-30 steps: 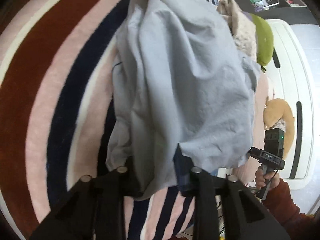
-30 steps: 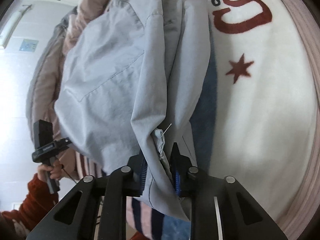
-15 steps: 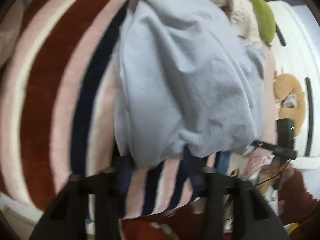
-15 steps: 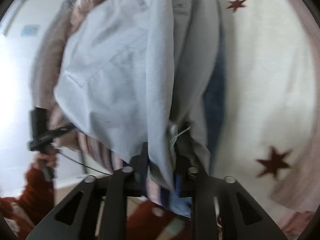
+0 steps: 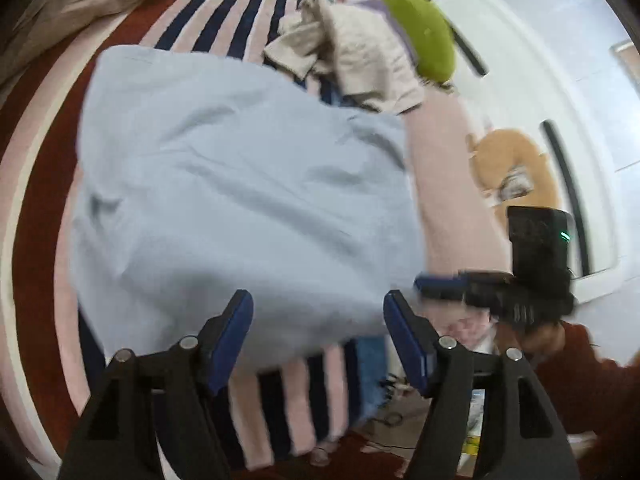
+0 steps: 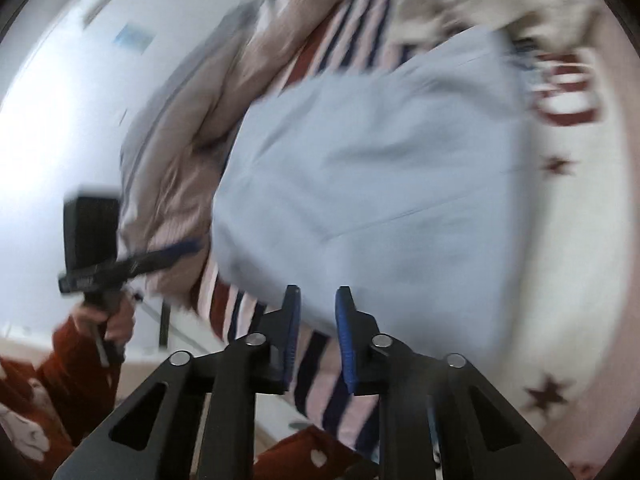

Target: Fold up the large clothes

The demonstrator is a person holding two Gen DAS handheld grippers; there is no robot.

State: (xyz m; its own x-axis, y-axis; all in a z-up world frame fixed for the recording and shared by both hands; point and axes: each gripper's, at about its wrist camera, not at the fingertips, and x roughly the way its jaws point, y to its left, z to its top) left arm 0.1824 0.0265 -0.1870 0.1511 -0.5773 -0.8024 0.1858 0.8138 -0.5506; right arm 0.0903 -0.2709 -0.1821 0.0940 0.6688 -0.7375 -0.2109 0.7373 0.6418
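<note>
A pale blue cotton shirt (image 5: 240,200) lies folded into a rough rectangle on a striped blanket of pink, navy and dark red bands (image 5: 36,184), which covers a bed.

From the left wrist view, the left gripper (image 5: 318,320) has its two blue-padded black fingers (image 5: 236,328) spread wide apart, holding nothing. The near edge of the shirt lies just beyond and between the fingertips, with the rest of the cloth stretching away toward the far side.

From the right wrist view, which is blurred, the right gripper (image 6: 318,312) shows its blue pads standing a little apart with nothing between them. The shirt (image 6: 380,184) lies just ahead of the tips and mostly to the right of them. A white fleece blanket with dark red stars (image 6: 568,240) lies to the right of the shirt.

At the far end of the bed, a crumpled beige garment (image 5: 360,56) rests beside a lime green cushion (image 5: 424,36). A tan plush toy (image 5: 516,168) sits to the right, past the edge of the bed.
</note>
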